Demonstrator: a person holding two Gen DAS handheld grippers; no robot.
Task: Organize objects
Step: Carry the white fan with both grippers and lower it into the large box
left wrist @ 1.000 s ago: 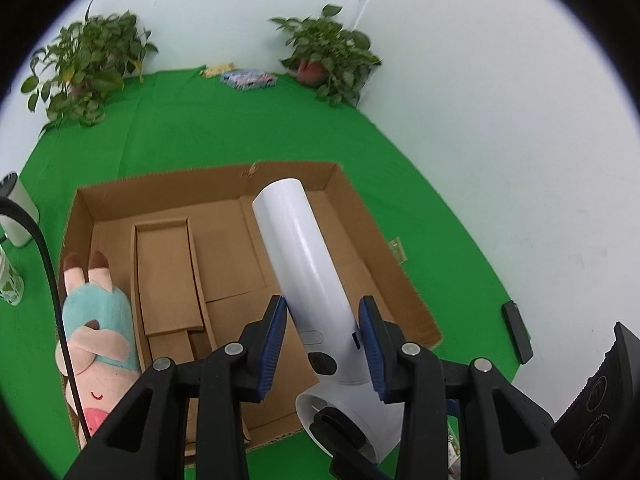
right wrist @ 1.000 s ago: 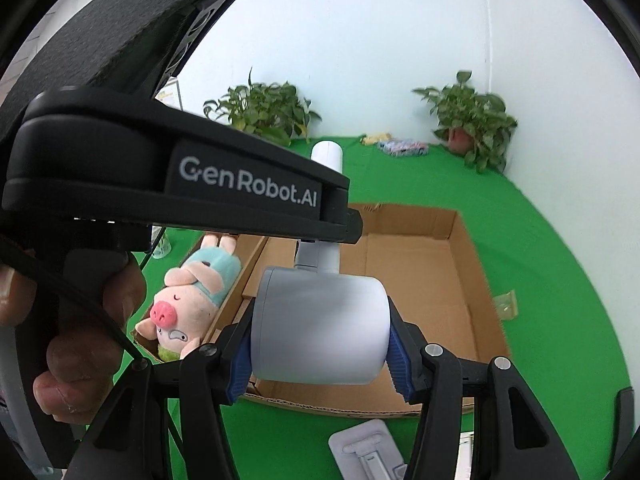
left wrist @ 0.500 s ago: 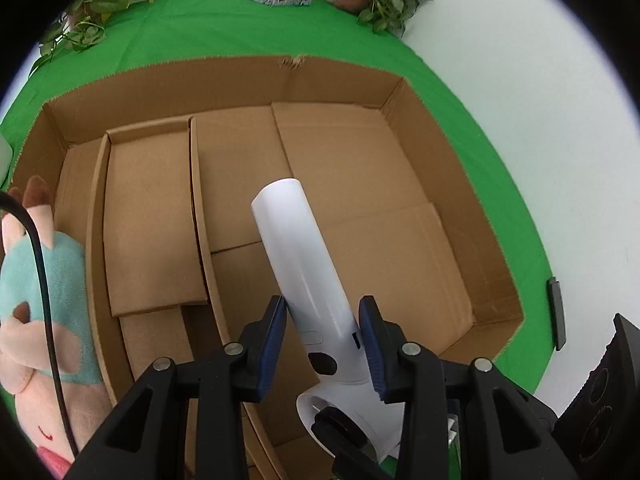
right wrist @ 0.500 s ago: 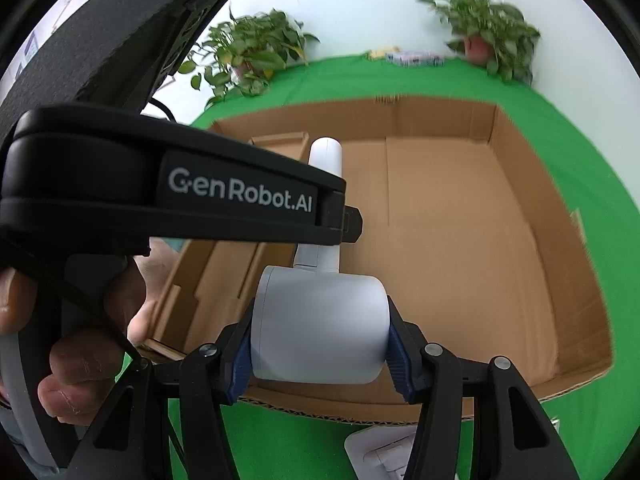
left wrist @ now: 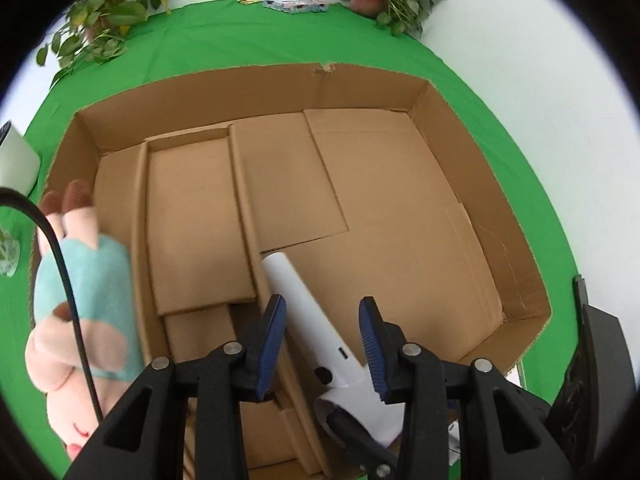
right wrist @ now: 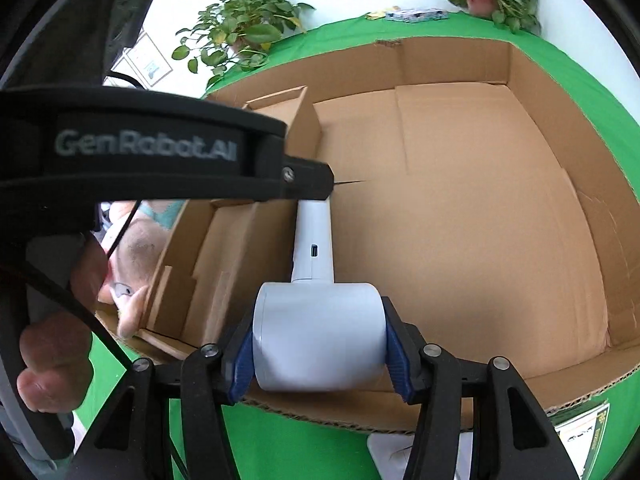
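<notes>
From the left wrist, my left gripper (left wrist: 322,338) stands open around the white hair dryer (left wrist: 316,328), its handle inside the cardboard box (left wrist: 520,264). From the right wrist, my right gripper (right wrist: 320,346) clamps the dryer's barrel. It looks rigid, smooth, likely slippery; the barrel seems the steadier hold.

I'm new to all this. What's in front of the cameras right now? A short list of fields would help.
Object held: white hair dryer
Right gripper: shut on the dryer's barrel
Left gripper: open, fingers either side of the handle
Container: cardboard box with dividers
Dryer position: over the box's large section
Beside box: plush pig
Surface: green cloth
</notes>
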